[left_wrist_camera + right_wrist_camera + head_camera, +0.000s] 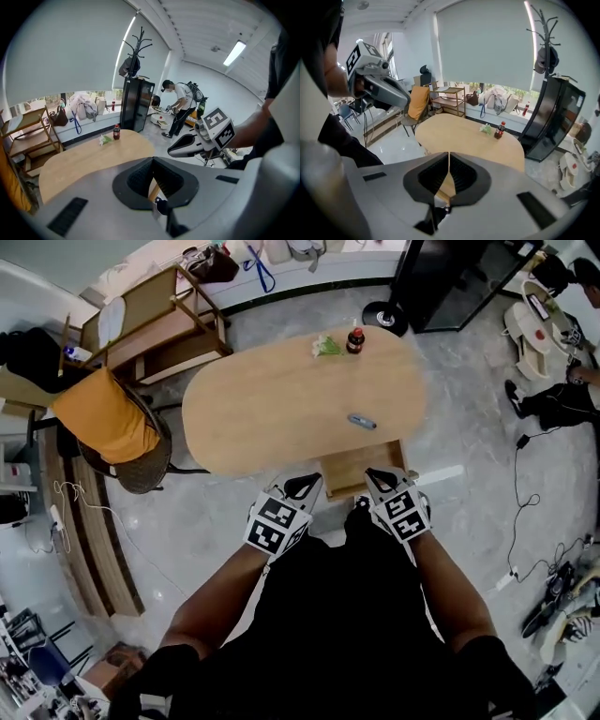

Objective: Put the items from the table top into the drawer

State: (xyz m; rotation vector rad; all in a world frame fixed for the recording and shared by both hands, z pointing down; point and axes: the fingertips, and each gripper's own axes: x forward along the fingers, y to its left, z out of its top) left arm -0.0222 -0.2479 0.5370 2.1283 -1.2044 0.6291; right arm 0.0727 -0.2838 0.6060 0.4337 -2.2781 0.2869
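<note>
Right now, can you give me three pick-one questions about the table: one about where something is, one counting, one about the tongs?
1. Where is the bottle? A) far edge of the table B) in the drawer C) on the chair
2. How many things are on the table? A) one B) three C) six
3. The right tongs are: A) shut, empty B) gripping the bottle C) wide open
Answers: A, it stands at the far rim; B, bottle, green bundle, blue tube; A, jaws meet with nothing between.
</note>
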